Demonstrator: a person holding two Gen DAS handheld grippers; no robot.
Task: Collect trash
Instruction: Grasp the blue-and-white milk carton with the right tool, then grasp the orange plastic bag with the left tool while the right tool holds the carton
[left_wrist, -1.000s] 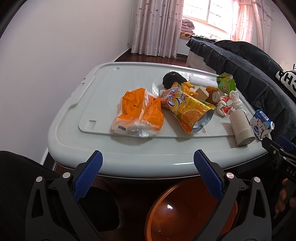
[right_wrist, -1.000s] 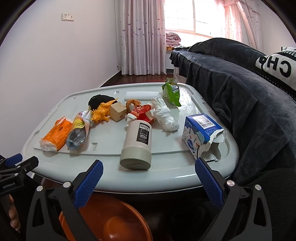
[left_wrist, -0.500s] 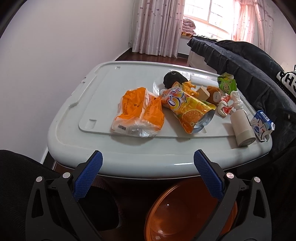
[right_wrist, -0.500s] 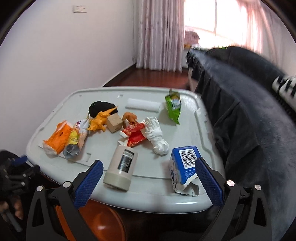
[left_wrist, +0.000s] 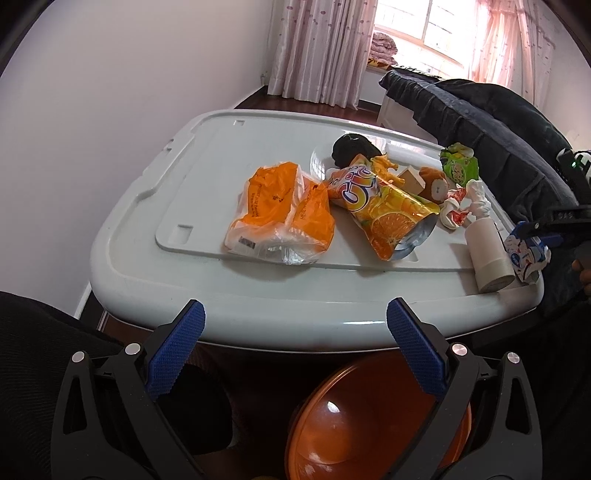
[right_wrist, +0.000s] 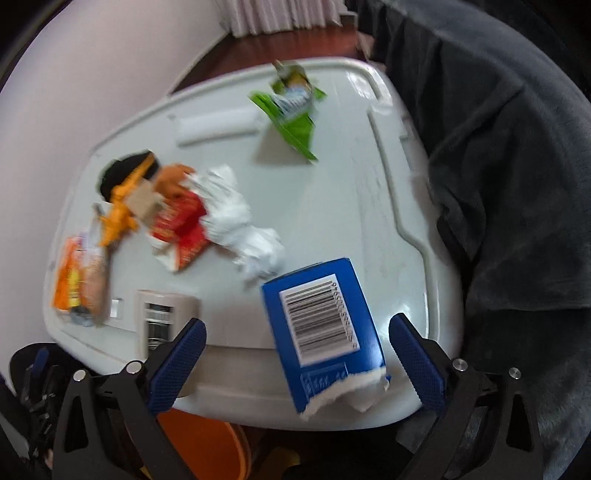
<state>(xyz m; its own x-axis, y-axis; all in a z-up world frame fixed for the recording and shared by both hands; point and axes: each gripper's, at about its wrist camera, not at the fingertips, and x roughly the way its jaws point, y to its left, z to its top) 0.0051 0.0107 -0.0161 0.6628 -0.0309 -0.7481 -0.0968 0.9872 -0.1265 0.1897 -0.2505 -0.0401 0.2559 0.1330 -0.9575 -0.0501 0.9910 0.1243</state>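
Note:
Trash lies on a grey plastic lid that serves as a table. In the left wrist view I see an orange tissue pack, an orange snack bag, a beige cylinder and a torn blue carton. My left gripper is open and empty at the lid's near edge, above an orange bin. My right gripper is open, right over the blue carton, with its pads on either side. A white crumpled tissue, a red wrapper and a green packet lie beyond.
A dark blanket-covered sofa runs along the lid's right side. A white wall stands to the left. Toys, a black object and a small wooden block sit among the trash. The orange bin stands below the lid's front edge.
My right gripper has risen, moved forward and tilted down over the blue carton; its view is blurred by motion. My left gripper has barely moved.

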